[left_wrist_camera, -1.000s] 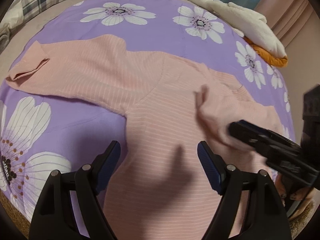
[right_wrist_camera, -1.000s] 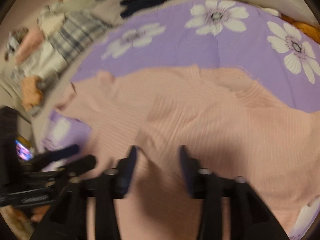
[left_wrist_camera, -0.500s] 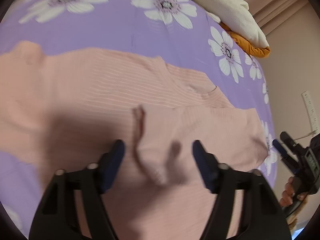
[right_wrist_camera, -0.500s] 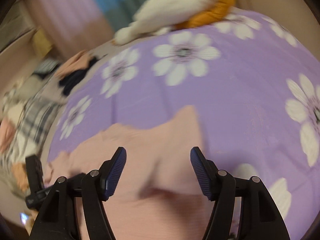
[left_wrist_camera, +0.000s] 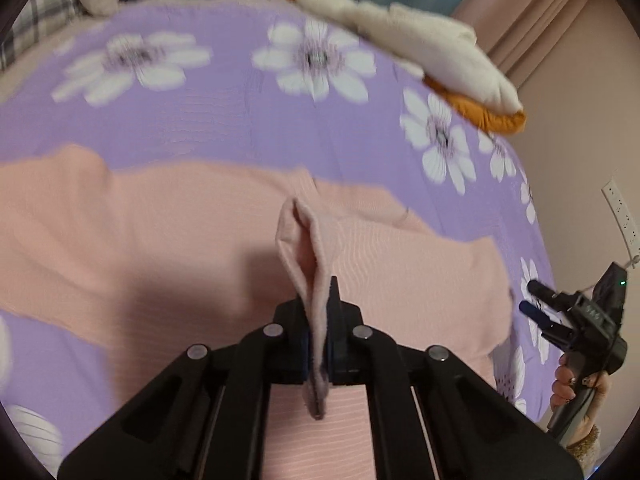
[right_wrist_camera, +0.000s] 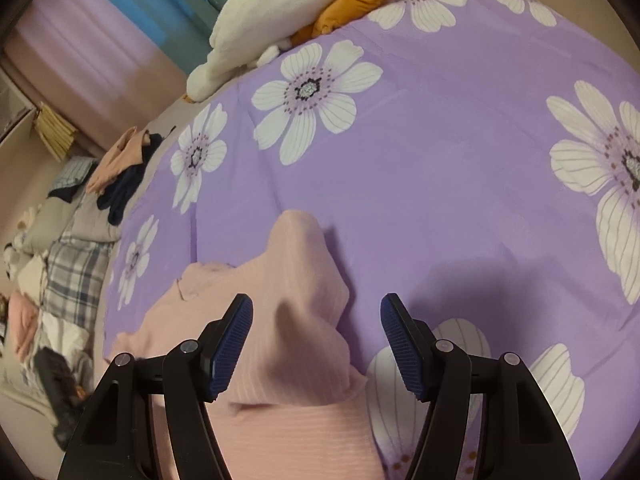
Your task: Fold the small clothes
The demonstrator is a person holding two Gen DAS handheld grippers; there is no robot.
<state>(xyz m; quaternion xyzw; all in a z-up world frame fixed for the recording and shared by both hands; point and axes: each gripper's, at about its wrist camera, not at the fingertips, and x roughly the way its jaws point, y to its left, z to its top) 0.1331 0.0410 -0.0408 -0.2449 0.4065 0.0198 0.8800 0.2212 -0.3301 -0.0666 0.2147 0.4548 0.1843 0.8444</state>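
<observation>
While the pink top (left_wrist_camera: 168,240) lies spread across the lower half of the left wrist view on the purple flowered bedspread (left_wrist_camera: 240,120), we have only the first fold under way. Our left tongs (left_wrist_camera: 318,344), at bottom centre, have just been closing and now pinch a raised ridge of the pink fabric, a cuff-like edge standing up between the pads. Our right tongs (right_wrist_camera: 316,344), low in the right wrist view, stand open and hold nothing, with a bunched sleeve of the top (right_wrist_camera: 296,300) lying between and beyond the fingers. We judge the sleeves still to be laid in and the body still to be doubled over. Further out, a white and orange plush toy (left_wrist_camera: 432,52) rests at the bed's upper right edge, and other clothes (right_wrist_camera: 80,220) are heaped at the left.
</observation>
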